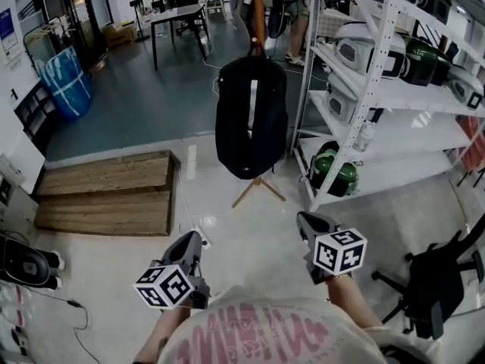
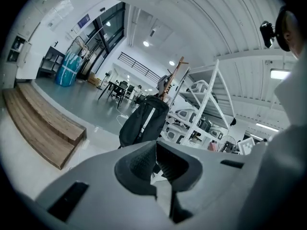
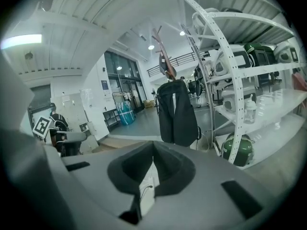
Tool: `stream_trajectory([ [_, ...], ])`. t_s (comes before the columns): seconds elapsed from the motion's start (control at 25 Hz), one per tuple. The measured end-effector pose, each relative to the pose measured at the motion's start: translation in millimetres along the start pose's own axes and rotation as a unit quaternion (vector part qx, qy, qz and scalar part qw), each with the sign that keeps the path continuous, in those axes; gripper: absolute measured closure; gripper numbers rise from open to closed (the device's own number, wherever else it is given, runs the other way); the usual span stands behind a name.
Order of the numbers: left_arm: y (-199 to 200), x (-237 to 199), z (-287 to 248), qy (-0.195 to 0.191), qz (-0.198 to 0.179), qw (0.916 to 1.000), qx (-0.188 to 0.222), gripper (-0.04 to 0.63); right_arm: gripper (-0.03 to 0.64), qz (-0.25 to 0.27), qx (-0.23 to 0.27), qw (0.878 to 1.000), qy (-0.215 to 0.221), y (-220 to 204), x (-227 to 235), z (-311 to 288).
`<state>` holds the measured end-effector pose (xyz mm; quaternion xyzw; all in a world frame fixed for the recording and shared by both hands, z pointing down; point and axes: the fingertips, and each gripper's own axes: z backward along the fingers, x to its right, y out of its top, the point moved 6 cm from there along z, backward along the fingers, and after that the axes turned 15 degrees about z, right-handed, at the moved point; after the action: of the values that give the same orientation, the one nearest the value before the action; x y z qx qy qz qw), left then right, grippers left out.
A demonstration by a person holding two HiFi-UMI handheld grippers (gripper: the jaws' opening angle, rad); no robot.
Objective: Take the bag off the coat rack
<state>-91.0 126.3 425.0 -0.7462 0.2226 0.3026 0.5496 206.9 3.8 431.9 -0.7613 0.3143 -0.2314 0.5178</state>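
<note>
Beyond grey workshop floor, hanging lengthwise down from coat rack (image 1: 258,10), black bag (image 1: 251,120) far ahead, well apart from left gripper (image 1: 193,239) and right gripper (image 1: 305,218), fingers pinched together empty, right seemingly slightly nearer.

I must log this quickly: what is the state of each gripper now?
Left gripper: closed, holding nothing.
Right gripper: closed, holding nothing; the black fabric bag hangs on the wooden coat rack, apart from both.
</note>
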Motion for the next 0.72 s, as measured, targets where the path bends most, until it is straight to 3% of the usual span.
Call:
stream_trajectory([
  [0.16,3.4,-19.1,-18.0,0.014,0.019,0.9996,-0.014,0.591,0.611,-0.006,-0.018,1.000,0.004,-7.0,1.6,-18.2],
  [0.36,19.5,-28.3,-72.5,-0.014,0.022,0.9988,-0.041,0.591,0.611,-0.027,-0.028,0.999,-0.021,-3.3,23.6,-47.3],
  [0.72,104.1,-46.4,-183.7,-0.073,0.008,0.9949,-0.070,0.591,0.611,-0.048,-0.017,0.996,-0.070,46.8,54.2,-127.9],
])
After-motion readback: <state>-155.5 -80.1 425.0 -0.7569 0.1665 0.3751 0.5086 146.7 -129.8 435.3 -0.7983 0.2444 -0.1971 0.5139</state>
